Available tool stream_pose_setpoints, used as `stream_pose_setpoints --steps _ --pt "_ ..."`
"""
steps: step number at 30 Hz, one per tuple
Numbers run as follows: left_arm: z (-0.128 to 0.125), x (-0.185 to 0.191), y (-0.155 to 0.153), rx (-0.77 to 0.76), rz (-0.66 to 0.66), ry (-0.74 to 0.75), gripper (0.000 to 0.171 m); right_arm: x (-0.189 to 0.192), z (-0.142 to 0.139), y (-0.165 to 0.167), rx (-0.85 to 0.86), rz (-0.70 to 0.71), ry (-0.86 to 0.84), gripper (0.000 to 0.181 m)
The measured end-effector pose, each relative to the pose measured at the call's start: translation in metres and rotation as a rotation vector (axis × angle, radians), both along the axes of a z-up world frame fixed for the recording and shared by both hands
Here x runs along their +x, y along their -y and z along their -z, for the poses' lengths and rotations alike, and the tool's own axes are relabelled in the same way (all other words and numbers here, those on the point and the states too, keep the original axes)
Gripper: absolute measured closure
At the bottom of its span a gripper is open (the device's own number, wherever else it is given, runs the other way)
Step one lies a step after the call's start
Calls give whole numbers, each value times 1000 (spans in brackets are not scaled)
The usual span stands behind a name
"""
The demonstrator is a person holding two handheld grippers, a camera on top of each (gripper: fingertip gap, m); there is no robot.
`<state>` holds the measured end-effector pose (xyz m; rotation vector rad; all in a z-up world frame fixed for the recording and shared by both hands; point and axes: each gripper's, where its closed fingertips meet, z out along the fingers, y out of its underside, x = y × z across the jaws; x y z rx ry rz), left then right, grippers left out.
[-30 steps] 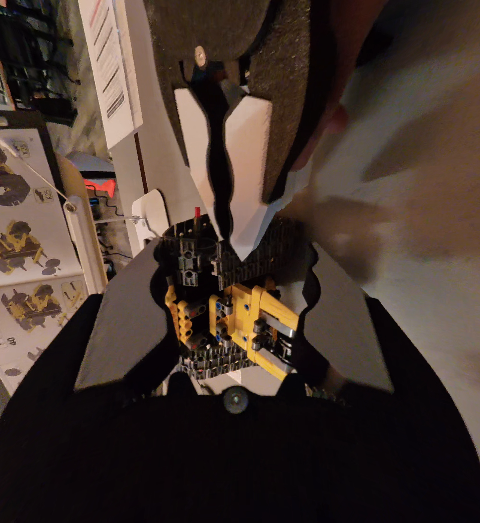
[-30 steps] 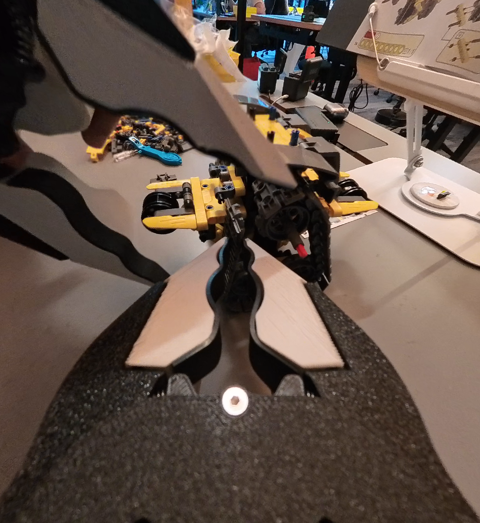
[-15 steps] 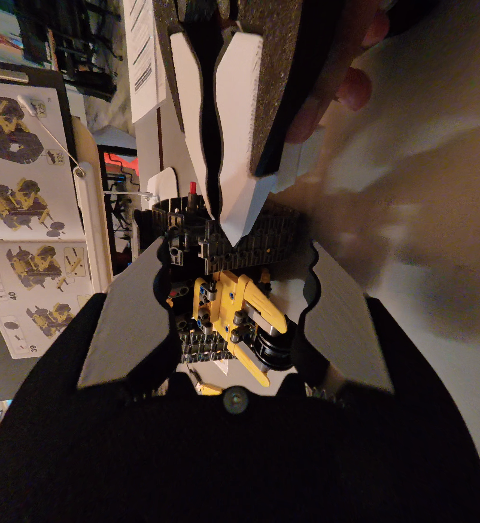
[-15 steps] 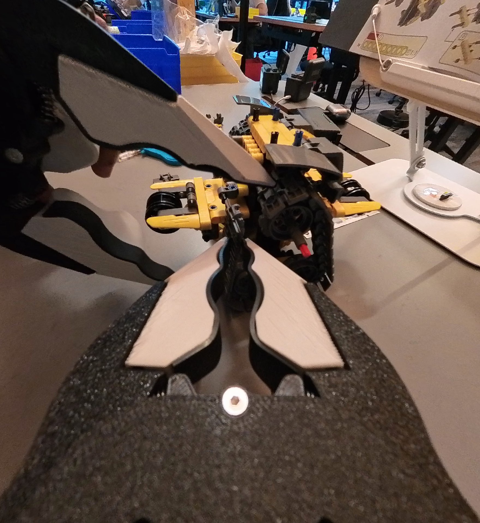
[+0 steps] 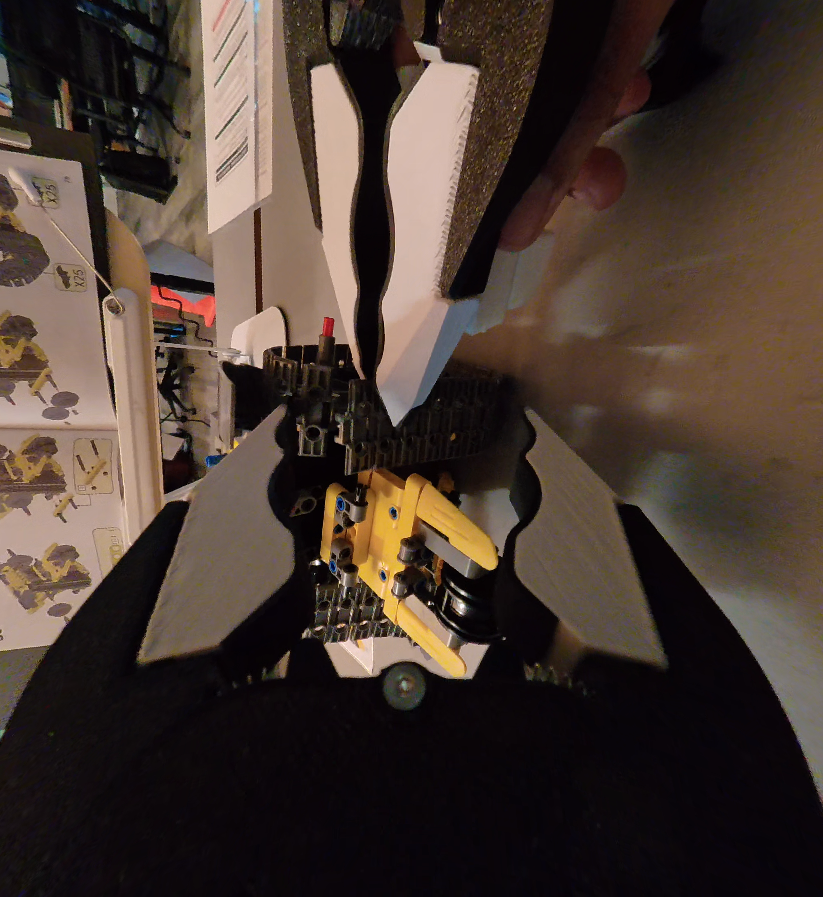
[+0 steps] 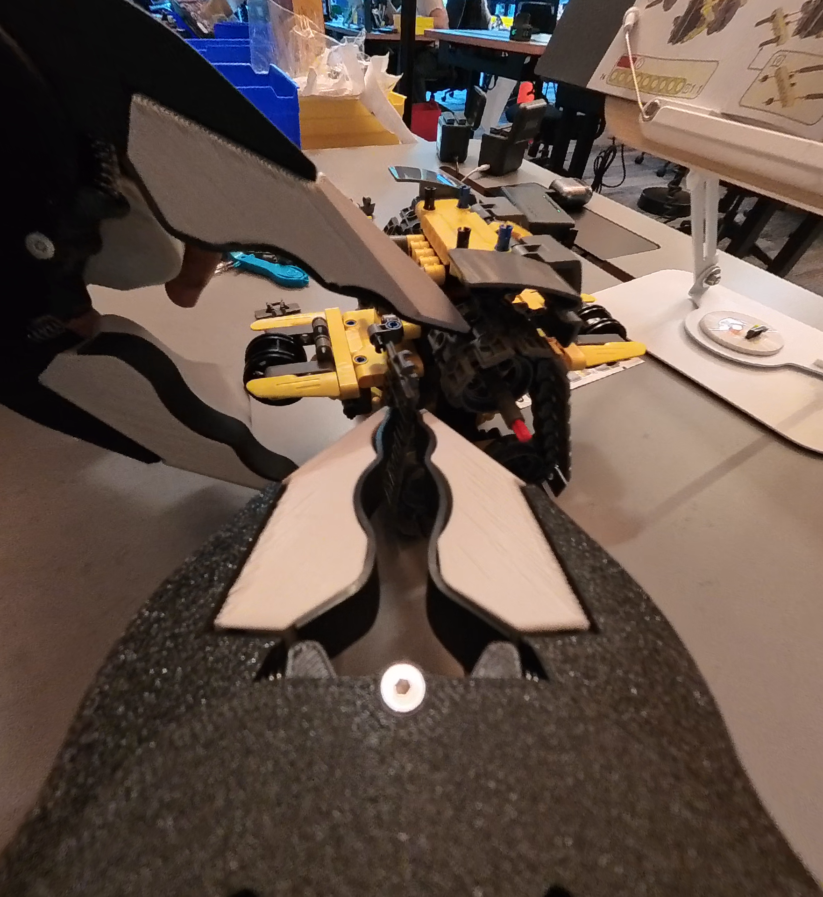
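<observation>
A yellow and black brick vehicle model [image 6: 351, 349] stands on the grey table [image 6: 691, 534]. My right gripper [image 6: 402, 427] is shut on a black track strip [image 6: 400, 388] at the model's near end. In the left wrist view it reaches in from above [image 5: 380, 388] and pinches the track [image 5: 424, 437]. My left gripper [image 5: 404, 422] is open wide, its two fingers straddling the model [image 5: 385, 534]. In the right wrist view the left gripper [image 6: 366, 398] comes from the left, with one finger over the model's top and the other low beside it.
An open instruction booklet [image 6: 739, 63] rests on a white stand with a flat base [image 6: 739, 349] at the right. Blue bins [image 6: 254, 92], a yellow box [image 6: 346, 121], a teal tool [image 6: 278, 272] and loose pieces [image 6: 281, 308] lie behind. A person's fingers [image 5: 589, 179] hold the right gripper. My two grippers' fingertips are within a few centimetres of each other.
My left gripper has swung and shifted about the model, and its upper finger now uncovers more of the model's top. The right gripper and the model have stayed put.
</observation>
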<state>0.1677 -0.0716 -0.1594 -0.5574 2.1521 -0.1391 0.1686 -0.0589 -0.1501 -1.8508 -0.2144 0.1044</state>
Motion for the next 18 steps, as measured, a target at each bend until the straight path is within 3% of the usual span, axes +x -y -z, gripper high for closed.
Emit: stream_pose_setpoints --steps 18 --pt "-4 0 0 -34 13 -10 92 6 1 -5 -33 23 -187 174"
